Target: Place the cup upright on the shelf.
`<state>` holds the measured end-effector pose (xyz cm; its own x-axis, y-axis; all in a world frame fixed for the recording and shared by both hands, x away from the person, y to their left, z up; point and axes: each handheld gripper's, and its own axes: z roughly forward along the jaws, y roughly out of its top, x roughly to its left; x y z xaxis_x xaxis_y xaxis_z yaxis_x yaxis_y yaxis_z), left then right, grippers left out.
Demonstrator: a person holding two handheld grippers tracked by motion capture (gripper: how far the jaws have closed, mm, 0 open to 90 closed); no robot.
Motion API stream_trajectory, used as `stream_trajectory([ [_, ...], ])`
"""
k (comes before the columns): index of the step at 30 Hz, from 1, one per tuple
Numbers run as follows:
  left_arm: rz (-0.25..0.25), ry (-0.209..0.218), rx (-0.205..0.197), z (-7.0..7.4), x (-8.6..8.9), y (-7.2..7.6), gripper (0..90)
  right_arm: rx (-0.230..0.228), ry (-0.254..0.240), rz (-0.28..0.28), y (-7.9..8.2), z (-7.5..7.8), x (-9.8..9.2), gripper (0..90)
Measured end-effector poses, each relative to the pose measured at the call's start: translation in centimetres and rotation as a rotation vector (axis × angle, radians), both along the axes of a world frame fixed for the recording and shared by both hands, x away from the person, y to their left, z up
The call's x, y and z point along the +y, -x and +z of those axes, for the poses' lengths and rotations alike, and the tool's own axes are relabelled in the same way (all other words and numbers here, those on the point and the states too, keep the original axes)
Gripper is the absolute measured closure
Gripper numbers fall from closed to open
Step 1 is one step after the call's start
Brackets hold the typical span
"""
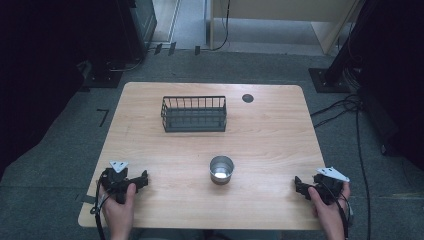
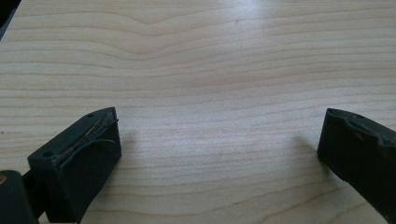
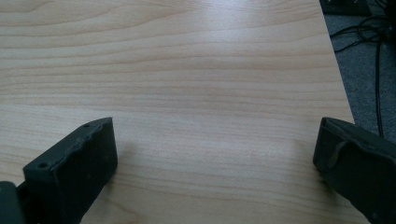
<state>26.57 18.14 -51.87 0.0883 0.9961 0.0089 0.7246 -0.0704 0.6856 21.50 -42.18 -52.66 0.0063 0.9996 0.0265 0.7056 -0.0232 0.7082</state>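
A small shiny metal cup (image 1: pixel 221 169) stands upright on the wooden table (image 1: pixel 270 135), a little right of its middle and toward the near side. Behind it, a dark wire basket (image 1: pixel 194 114) sits at the table's far middle. My left gripper (image 1: pixel 131 181) rests near the front left corner, held by a hand, well left of the cup. My right gripper (image 1: pixel 311 187) rests near the front right corner. In the left gripper view the left gripper (image 2: pixel 219 140) stands open over bare wood. The right gripper (image 3: pixel 215 144) in the right gripper view is likewise open with nothing between its jaws.
A round dark grommet (image 1: pixel 247 98) sits in the tabletop at the far right of the basket. Cables (image 1: pixel 345 107) lie on the grey floor to the right of the table, and dark equipment stands (image 1: pixel 330 75) flank its far corners.
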Motion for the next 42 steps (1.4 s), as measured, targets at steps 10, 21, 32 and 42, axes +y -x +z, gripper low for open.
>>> stream_trajectory([
  [10,-0.011,-0.002,0.001,0.0,0.1,0.1,0.0,-0.01,0.015,0.021,0.0,2.3,1.4,0.0],
  [21,-0.011,-0.002,0.0,0.0,0.1,0.1,0.0,-0.067,-0.003,0.12,-0.5,6.5,4.4,0.0],
  [32,-0.011,-0.001,0.001,0.0,0.1,0.1,0.0,-0.08,-0.003,0.181,-1.1,7.7,6.5,0.0],
  [42,-0.011,-0.002,0.001,0.0,0.1,0.1,0.0,-0.081,-0.005,0.226,-1.6,8.1,8.4,0.0],
])
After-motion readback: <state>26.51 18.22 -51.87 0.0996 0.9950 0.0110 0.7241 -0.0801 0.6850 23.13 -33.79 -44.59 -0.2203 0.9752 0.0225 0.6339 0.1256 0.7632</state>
